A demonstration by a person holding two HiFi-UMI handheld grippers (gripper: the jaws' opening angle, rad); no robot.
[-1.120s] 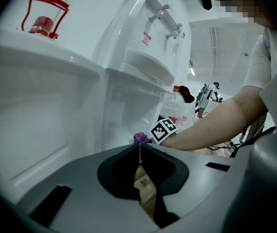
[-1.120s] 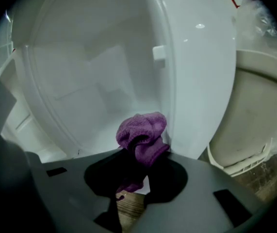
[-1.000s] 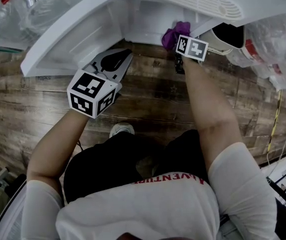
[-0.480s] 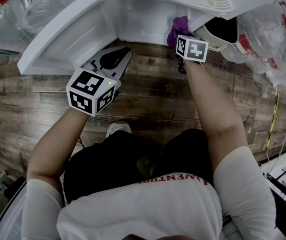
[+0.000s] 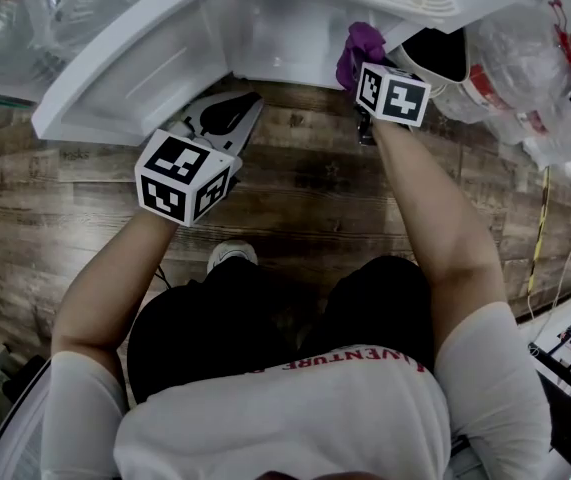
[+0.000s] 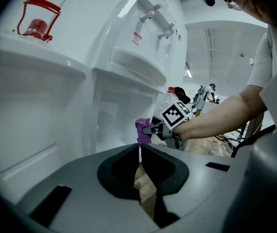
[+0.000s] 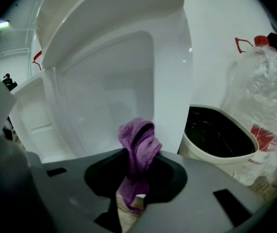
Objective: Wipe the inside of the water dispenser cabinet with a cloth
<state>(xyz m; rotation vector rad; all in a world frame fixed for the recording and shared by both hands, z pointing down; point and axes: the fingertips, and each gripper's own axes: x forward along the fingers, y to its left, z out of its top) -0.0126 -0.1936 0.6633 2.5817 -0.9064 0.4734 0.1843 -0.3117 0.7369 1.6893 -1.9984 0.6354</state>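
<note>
mid-wipe, my right tongs [image 7: 136,181] pinch the cloth [image 7: 137,142] at 12 o'clock, seemingly off the cabinet [image 7: 114,81] wall, so press in; left tongs [image 6: 139,154] closed, empty.

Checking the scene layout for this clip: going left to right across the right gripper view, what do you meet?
open cabinet door → purple cloth → white bucket → clear plastic jug
</note>
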